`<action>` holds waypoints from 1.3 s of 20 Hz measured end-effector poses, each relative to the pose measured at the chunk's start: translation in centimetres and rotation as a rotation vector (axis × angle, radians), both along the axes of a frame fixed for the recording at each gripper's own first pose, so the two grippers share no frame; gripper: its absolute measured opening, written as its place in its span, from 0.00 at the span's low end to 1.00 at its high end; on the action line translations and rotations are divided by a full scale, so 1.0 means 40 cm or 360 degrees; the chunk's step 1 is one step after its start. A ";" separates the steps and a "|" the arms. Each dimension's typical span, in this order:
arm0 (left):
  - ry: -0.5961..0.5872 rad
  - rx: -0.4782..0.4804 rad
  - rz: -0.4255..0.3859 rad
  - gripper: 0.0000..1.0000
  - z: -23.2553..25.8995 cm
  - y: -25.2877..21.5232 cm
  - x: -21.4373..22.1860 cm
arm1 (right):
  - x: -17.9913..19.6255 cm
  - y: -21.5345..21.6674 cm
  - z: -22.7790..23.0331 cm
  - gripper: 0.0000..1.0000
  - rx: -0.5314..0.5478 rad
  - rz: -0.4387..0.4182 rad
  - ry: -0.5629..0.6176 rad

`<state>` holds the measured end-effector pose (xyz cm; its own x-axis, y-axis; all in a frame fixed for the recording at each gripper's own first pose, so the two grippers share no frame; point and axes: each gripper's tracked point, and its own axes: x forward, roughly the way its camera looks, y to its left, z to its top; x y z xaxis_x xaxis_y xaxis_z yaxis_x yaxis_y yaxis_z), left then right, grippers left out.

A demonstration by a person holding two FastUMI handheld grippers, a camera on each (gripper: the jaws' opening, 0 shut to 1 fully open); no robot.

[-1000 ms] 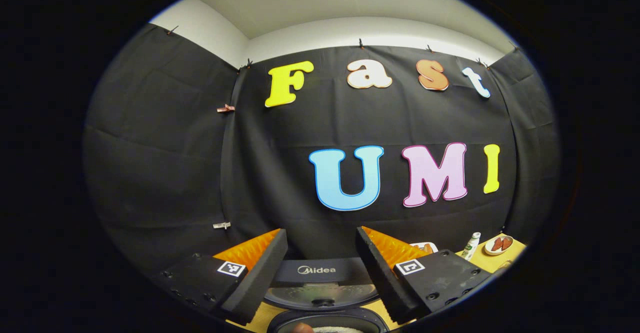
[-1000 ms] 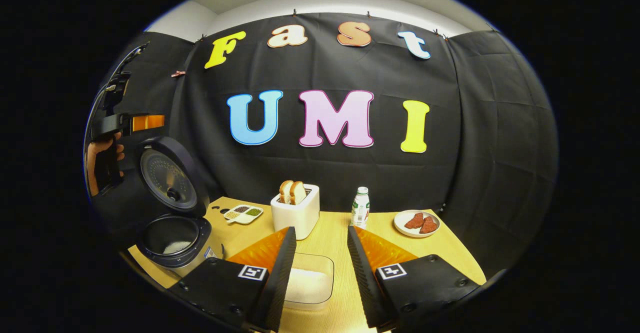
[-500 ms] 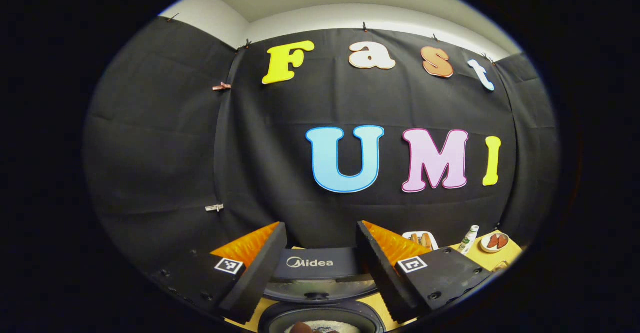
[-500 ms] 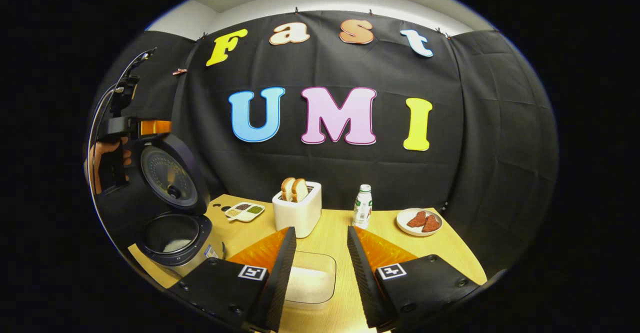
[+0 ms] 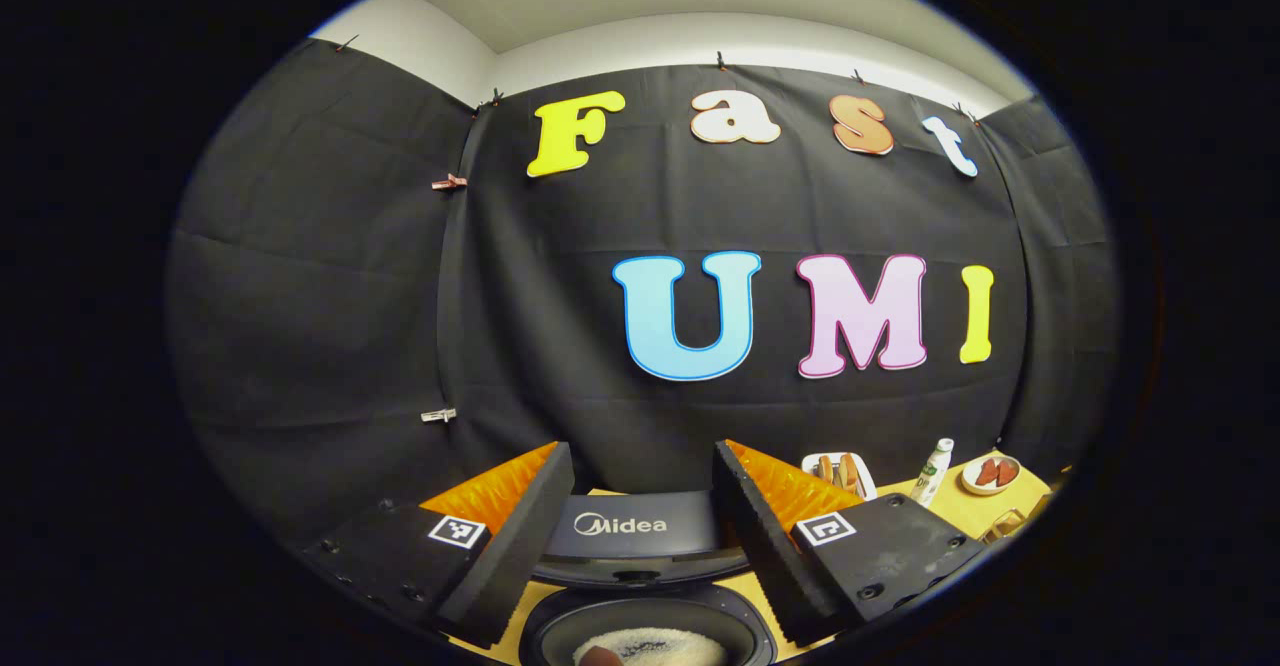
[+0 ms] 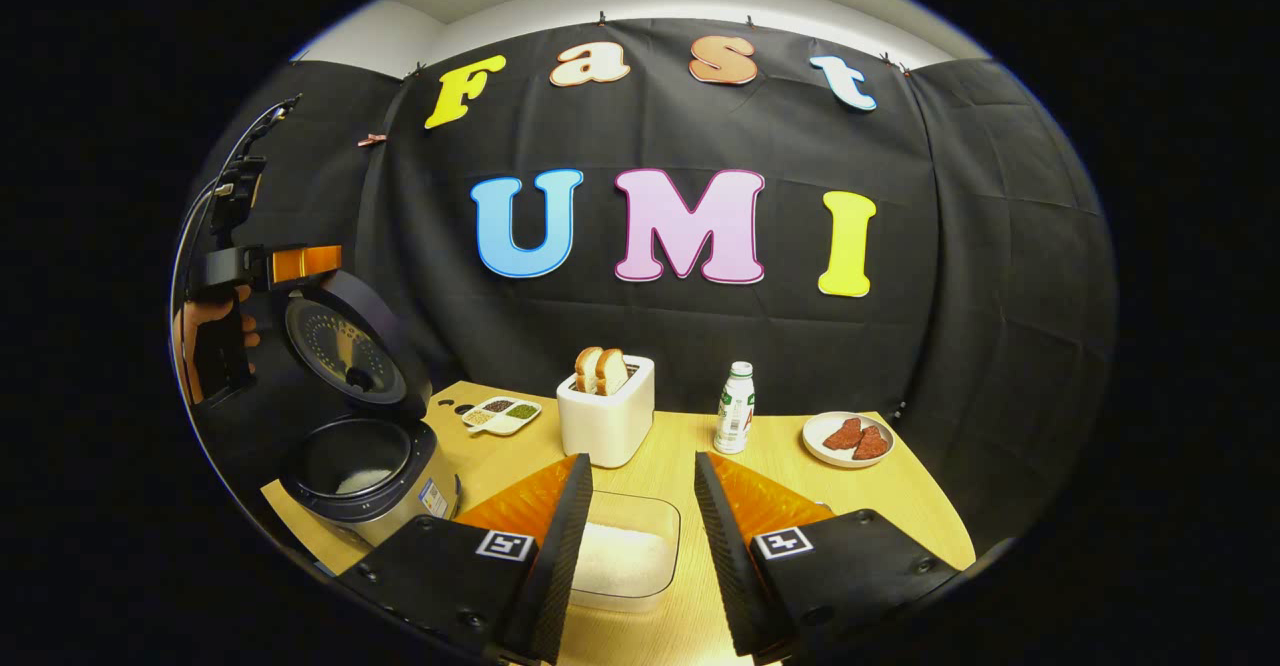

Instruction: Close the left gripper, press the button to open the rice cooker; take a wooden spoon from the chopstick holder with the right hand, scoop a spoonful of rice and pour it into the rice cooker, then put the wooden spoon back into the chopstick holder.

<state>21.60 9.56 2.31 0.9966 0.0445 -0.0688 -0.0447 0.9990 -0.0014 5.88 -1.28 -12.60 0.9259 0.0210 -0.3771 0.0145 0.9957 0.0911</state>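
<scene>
Table (image 6: 900, 506): light wood; carries all the items below.
Rice cooker (image 6: 370, 476): left end of table, lid (image 6: 345, 351) up, some rice in the pot.
Rice container (image 6: 622, 561): clear tub, directly beyond the right gripper's fingers.
Toaster (image 6: 605, 416), bottle (image 6: 735, 408), plate (image 6: 848, 438): far side, clear of the work.
Left gripper (image 5: 640, 531): jaws spread, empty, hanging above the open pot (image 5: 645, 636).
Right gripper (image 6: 640, 556): jaws spread, empty; no spoon or holder identifiable.
Risk: left gripper, close over the lid, could knock it shut; a low right gripper could clip the tub's rim and spill rice.
</scene>
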 end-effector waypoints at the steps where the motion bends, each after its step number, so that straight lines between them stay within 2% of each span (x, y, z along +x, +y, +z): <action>1: 0.0006 -0.0012 0.0006 0.98 -0.004 0.000 -0.017 | -0.005 0.004 0.001 0.65 0.0005 0.0007 0.0001; 12: 0.0116 -0.0023 0.0023 0.98 -0.143 -0.034 -0.228 | -0.064 0.035 0.000 0.65 0.0077 0.0078 0.0019; 26: 0.0332 -0.0059 0.0057 0.99 -0.384 -0.060 -0.370 | -0.094 0.078 -0.023 0.65 0.0062 0.0157 0.0068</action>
